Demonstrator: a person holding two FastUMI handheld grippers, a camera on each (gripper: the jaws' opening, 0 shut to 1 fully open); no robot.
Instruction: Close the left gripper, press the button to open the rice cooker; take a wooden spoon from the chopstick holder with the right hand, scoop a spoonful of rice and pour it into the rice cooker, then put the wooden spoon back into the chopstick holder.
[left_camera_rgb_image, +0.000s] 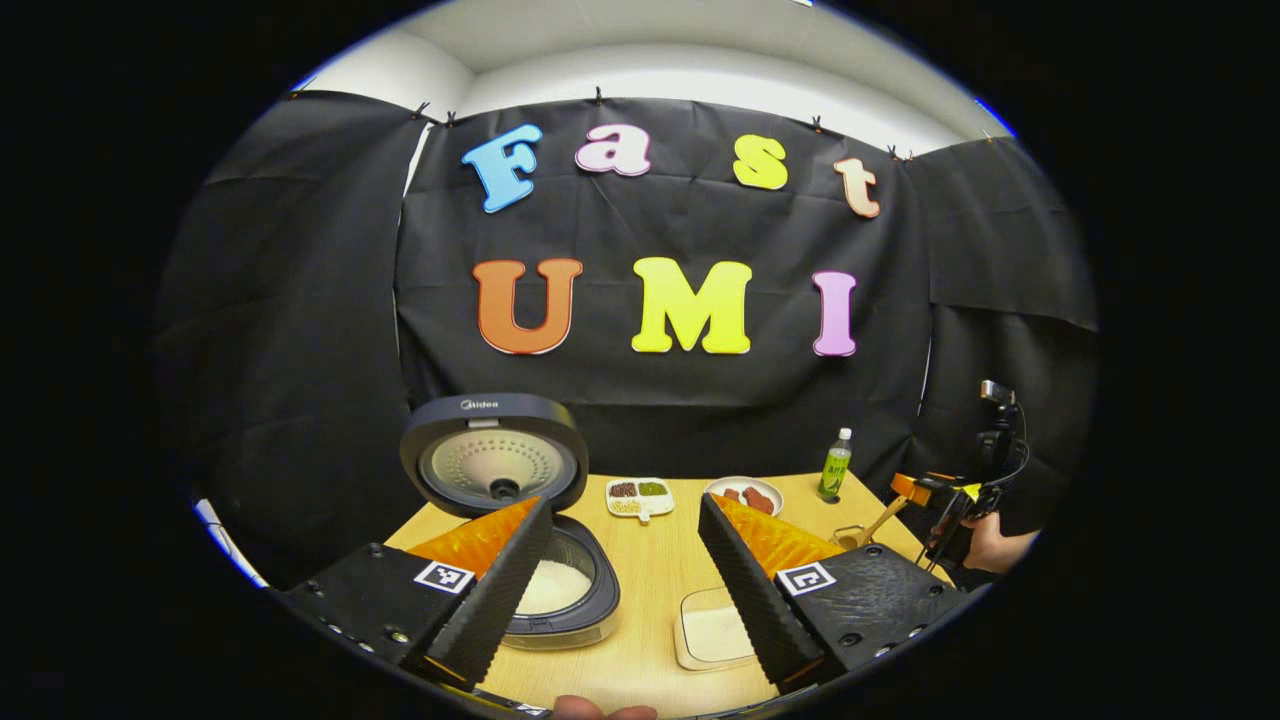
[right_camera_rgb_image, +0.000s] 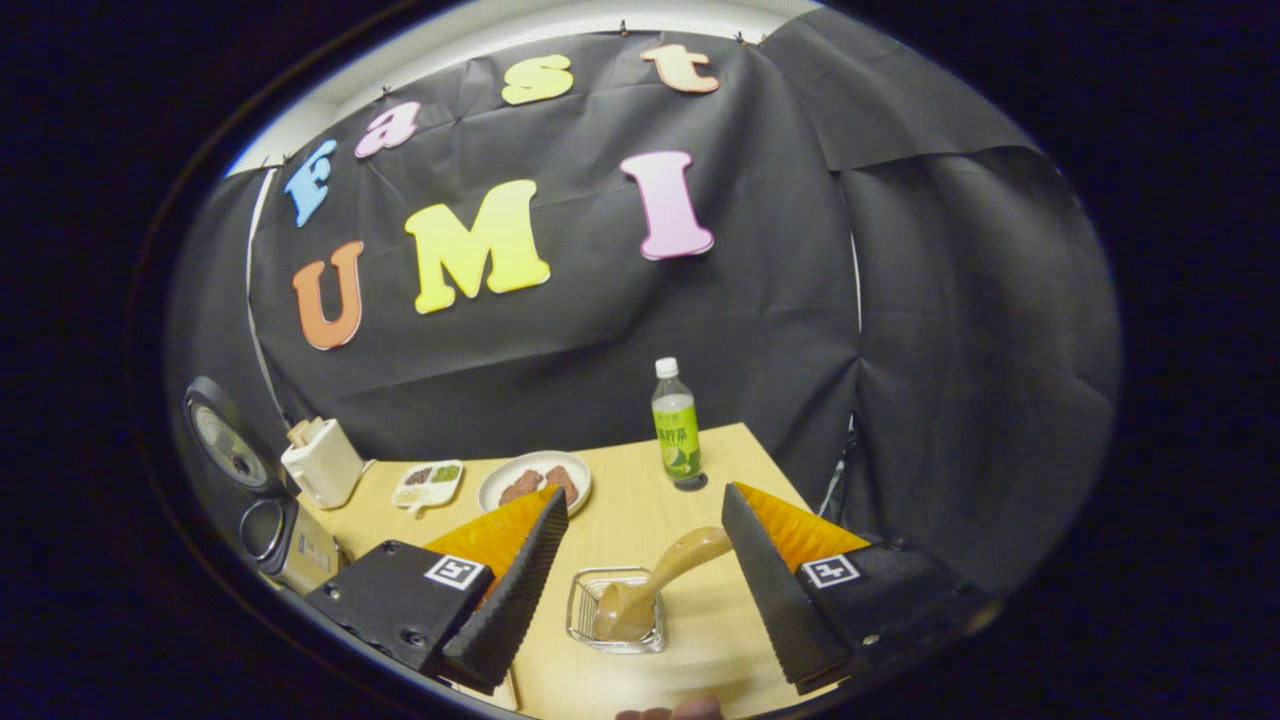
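Rice cooker (left_camera_rgb_image: 505, 500), lid raised, behind the left gripper's left finger: brand "Midea" on the lid's upper rim. Bottle (right_camera_rgb_image: 676, 425) label beyond the right gripper's fingers: illegible.

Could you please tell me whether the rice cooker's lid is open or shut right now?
Open. The dark round lid of the grey rice cooker stands raised, its pale inner side showing, and white rice lies in the uncovered pot.

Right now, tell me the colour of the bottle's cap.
White. The bottle itself is green; the cap shows best in the right gripper view.
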